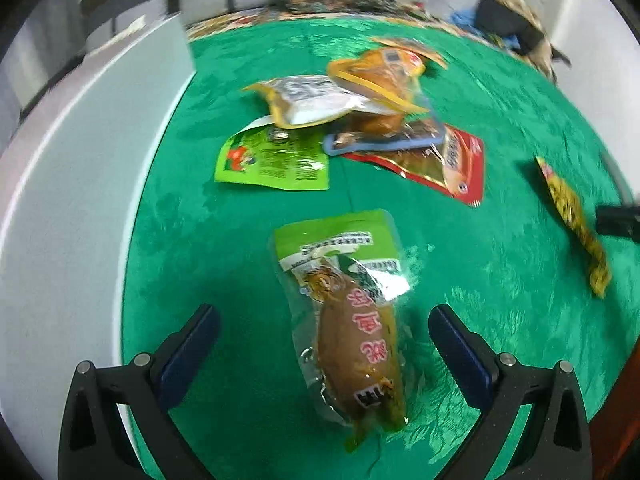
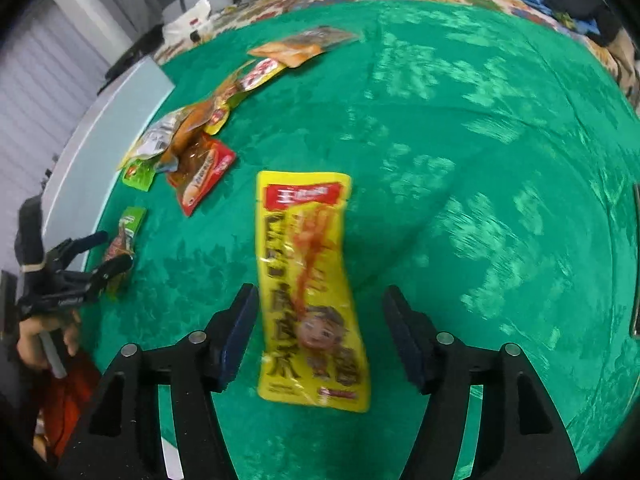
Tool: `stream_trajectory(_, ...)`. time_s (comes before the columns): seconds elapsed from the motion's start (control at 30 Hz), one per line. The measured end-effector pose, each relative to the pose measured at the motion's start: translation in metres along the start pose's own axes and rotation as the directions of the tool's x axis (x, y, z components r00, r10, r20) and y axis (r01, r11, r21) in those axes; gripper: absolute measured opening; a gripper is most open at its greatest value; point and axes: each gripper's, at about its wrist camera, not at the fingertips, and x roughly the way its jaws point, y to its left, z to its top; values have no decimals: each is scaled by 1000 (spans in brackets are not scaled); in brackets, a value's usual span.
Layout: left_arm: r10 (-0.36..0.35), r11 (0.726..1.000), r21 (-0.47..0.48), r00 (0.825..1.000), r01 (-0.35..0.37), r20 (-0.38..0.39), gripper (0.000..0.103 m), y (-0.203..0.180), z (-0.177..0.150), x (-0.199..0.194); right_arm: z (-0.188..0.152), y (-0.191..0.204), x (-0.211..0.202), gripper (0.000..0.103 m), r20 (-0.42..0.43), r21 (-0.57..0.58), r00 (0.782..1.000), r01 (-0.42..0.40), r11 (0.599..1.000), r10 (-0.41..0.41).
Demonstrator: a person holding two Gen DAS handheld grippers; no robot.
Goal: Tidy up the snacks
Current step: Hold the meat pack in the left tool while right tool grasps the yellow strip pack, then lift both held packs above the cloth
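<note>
In the left wrist view my left gripper (image 1: 324, 314) stands open over the green cloth (image 1: 492, 280). A clear packet with a green top and a brown snack inside (image 1: 352, 320) lies between its fingers, touching neither pad. In the right wrist view a long yellow snack packet (image 2: 310, 280) sits between the jaws of my right gripper (image 2: 320, 294). Its left edge is close to the left pad and the right pad stands well apart, so the gripper is open. The yellow packet (image 1: 572, 224) also shows at the right of the left wrist view. My left gripper (image 2: 106, 254) appears at the far left.
A loose pile of snack packets lies mid-cloth: green (image 1: 272, 160), white and yellow (image 1: 308, 100), orange (image 1: 380, 72), red (image 1: 448, 164). More packets (image 2: 260, 72) trail toward the far edge. A white panel (image 1: 80, 200) borders the cloth's left side. A person's hand (image 2: 44, 340) holds the left gripper.
</note>
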Motion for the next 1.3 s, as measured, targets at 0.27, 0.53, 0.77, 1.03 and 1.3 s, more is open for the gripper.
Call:
stream_trajectory(0.27,-1,1000,-11,1000,1,-12,50,-8,-6,-7,3,38,41,50,-25,-119,972,231,966,-235)
stream_trajectory(0.53,-99,976,-184,990,116,97,29,9,-12,-34,-11,3,0,18,2,78,999,37,996,-37)
stream_trajectory(0.77,-91,969,-220,990,113,109,33,16,-23,-21,-12,-4,-12,18,28,105,1000,3,994,-6)
stream_trajectory(1.03,115,993,-43,992,-113,50,92,-16,-38,-10,-13,31,9,73,60,-75,956,290,954,-286)
stream_trajectory(1.3,43,996,-85,998,-39,53,47,-14,-40,-15,-19,19,26,55,-4,-37,972,234,971,-235)
